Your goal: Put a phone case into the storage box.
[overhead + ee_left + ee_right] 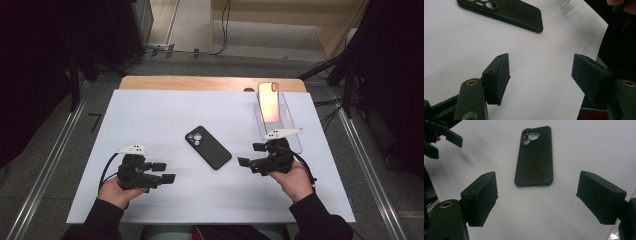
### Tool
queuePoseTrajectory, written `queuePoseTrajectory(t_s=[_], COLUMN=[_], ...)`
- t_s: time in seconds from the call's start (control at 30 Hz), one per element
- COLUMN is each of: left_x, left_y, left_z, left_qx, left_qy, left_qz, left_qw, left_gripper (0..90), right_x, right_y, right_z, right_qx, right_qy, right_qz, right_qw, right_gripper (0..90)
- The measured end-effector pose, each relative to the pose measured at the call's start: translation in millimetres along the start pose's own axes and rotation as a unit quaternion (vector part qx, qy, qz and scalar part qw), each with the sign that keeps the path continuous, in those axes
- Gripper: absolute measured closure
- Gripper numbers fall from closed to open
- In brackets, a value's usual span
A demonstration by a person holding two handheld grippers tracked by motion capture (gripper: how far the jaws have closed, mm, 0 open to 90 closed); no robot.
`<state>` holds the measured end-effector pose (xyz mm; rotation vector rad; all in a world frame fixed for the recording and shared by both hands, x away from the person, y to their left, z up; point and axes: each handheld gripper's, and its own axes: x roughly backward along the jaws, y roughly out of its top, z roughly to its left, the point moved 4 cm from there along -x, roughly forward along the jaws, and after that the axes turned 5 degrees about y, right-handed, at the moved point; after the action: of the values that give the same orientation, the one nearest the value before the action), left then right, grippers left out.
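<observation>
a black phone case point(208, 147) lies flat on the white table cover point(150, 115), camera cutout upward, roughly at the middle of the sheet and turned at a slant. it sits between the two grippers and touches neither. the right gripper point(248, 155) hovers just to the right of the case with its jaws aimed at it; in the right gripper view the case point(535, 156) lies ahead of the two black pads point(482, 197), beyond them rather than between them, and the jaws stand apart with bare sheet in the gap. the left gripper point(164, 172) sits near the front left of the sheet, farther from the case, its jaws spread wide and gripping nothing; the left gripper view shows the case point(506, 13) off at the upper left. at the far right a phone point(268, 101) with a glowing orange-pink screen leans on a clear stand point(292, 131), well apart from the case.
</observation>
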<state>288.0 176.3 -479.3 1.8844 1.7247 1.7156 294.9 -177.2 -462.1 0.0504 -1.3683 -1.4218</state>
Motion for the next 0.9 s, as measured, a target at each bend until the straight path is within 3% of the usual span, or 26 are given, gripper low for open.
queuePoseTrajectory(t_s=[0.13,0.33,0.4,0.63,0.9], left_x=[0.7,1.4,1.5,1.9,2.4], left_y=[0.4,0.6,0.2,0.0,-0.7], left_z=[0.2,-0.8,-0.3,0.0,0.0], left_qx=[0.002,0.004,0.003,0.003,0.002], left_qy=[0.001,-0.001,0.000,0.000,0.002], left_qz=[0.000,-0.001,0.001,0.000,0.002], left_qw=[1.0000,1.0000,1.0000,1.0000,1.0000], left_gripper=[30.8,30.8,30.8,30.8,30.8], right_x=[-3.2,-13.8,-16.7,-31.4,-43.3], right_y=[10.0,22.7,26.8,39.0,51.2], right_z=[-2.1,-4.5,-4.3,-4.0,-4.4], right_qx=[0.001,0.002,0.007,0.009,0.014], right_qy=[-0.008,0.000,-0.002,-0.010,-0.018], right_qz=[-0.005,-0.003,-0.013,0.002,-0.001], right_qw=[1.0000,1.0000,0.9999,0.9999,0.9997], right_gripper=[15.1,0.0,0.0,0.0,0.0])
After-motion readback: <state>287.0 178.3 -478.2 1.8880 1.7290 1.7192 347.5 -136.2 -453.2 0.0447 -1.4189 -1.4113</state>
